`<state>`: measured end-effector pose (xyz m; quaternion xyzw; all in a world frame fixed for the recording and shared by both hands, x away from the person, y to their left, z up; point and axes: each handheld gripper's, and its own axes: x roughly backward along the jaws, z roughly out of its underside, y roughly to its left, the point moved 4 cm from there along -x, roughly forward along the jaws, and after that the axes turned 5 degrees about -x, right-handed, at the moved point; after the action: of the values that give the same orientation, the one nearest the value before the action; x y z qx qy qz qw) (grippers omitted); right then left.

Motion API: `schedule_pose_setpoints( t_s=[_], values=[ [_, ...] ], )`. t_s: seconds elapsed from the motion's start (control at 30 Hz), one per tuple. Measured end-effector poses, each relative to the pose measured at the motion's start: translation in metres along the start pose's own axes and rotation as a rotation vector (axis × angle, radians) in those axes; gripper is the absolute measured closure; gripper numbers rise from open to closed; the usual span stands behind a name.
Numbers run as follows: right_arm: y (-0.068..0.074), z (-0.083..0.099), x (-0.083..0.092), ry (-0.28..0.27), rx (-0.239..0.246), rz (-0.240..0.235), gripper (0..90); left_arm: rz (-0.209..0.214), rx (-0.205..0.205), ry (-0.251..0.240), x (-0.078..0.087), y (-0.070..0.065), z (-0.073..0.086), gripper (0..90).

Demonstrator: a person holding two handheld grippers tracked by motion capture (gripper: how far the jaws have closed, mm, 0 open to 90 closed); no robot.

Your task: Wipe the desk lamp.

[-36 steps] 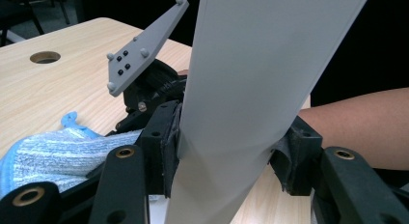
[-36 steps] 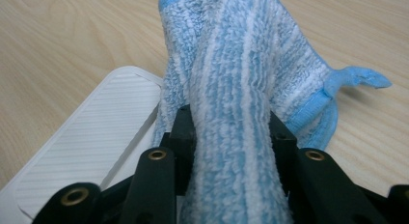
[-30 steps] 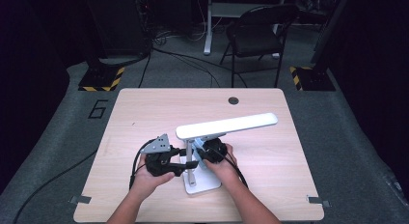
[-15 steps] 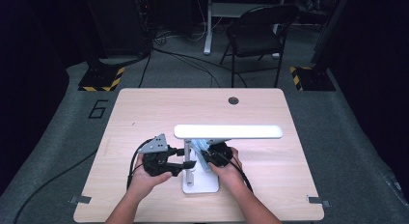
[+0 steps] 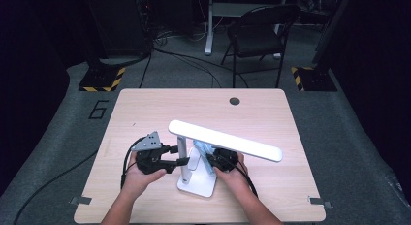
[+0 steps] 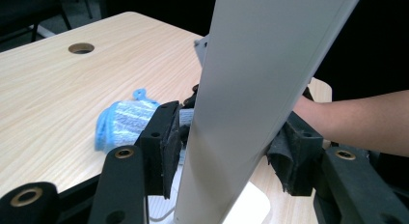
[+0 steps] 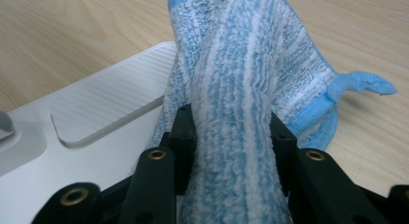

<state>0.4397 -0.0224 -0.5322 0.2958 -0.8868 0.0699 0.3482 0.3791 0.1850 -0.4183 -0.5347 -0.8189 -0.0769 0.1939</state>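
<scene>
Lamp wipe, white desk lamp on tabletop.
Left hand-held gripper clamps lamp post; right hand-held gripper clenches blue striped microfibre cloth over base.

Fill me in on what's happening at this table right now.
A person is cleaning a white desk lamp on a wooden table. The left gripper is clamped on the lamp's upright post, steadying it. The right gripper pinches a folded blue cloth and holds it down by the lamp's flat base, beneath the long light bar.
</scene>
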Motion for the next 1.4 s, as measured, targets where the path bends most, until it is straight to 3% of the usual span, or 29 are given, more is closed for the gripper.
schedule_pose_setpoints(
  t_s=[0.17,0.23,0.3,0.37,0.43,0.6,0.67,0.7,0.77,0.8,0.93,1.0,1.17,1.37,1.4],
  values=[
    [0.002,0.002,0.002,-0.011,-0.02,0.006,64.5,-0.018,0.01,0.013,0.005,0.004,0.0,50.3],
    [0.002,0.003,0.004,-0.009,0.006,0.002,64.4,-0.032,0.015,0.019,0.007,0.006,0.0,51.7],
    [0.005,0.004,0.005,-0.007,-0.02,0.008,64.5,-0.047,0.024,0.025,0.01,0.007,0.0,53.1],
    [0.005,0.005,0.007,-0.007,0.019,0.003,64.4,-0.073,0.017,0.028,0.012,0.011,0.0,54.6],
    [0.007,0.006,0.009,0.011,-0.001,0.004,64.4,-0.084,0.019,0.032,0.014,0.012,0.0,56.4],
    [0.011,0.012,0.015,0.013,0.073,-0.009,64.4,-0.107,0.038,0.036,0.02,0.018,0.001,64.2],
    [0.013,0.013,0.016,0.016,0.069,-0.006,64.4,-0.117,0.037,0.036,0.02,0.019,0.002,64.7],
    [0.016,0.013,0.017,0.018,0.036,-0.001,64.4,-0.126,0.034,0.036,0.02,0.019,0.001,66.4],
    [0.015,0.015,0.019,0.021,0.084,-0.012,64.4,-0.139,0.03,0.033,0.019,0.02,0.002,68.6],
    [0.018,0.015,0.019,0.022,0.048,-0.008,64.5,-0.137,0.036,0.029,0.018,0.02,0.002,70.4],
    [0.017,0.016,0.021,0.023,0.098,-0.005,64.3,-0.137,0.023,0.022,0.015,0.02,0.003,71.3],
    [0.018,0.015,0.022,0.02,0.053,0.001,63.9,-0.142,-0.001,0.027,0.014,0.018,0.002,72.1],
    [0.017,0.011,0.025,0.031,0.044,0.005,63.7,-0.143,-0.023,0.022,0.012,0.016,0.002,72.9],
    [0.025,-0.003,0.027,-0.003,0.051,-0.021,63.8,-0.072,-0.02,0.009,0.005,0.01,0.001,72.6],
    [0.025,-0.005,0.026,-0.006,0.077,-0.029,63.7,-0.071,-0.027,0.003,0.004,0.01,0.0,72.5]
  ],
)
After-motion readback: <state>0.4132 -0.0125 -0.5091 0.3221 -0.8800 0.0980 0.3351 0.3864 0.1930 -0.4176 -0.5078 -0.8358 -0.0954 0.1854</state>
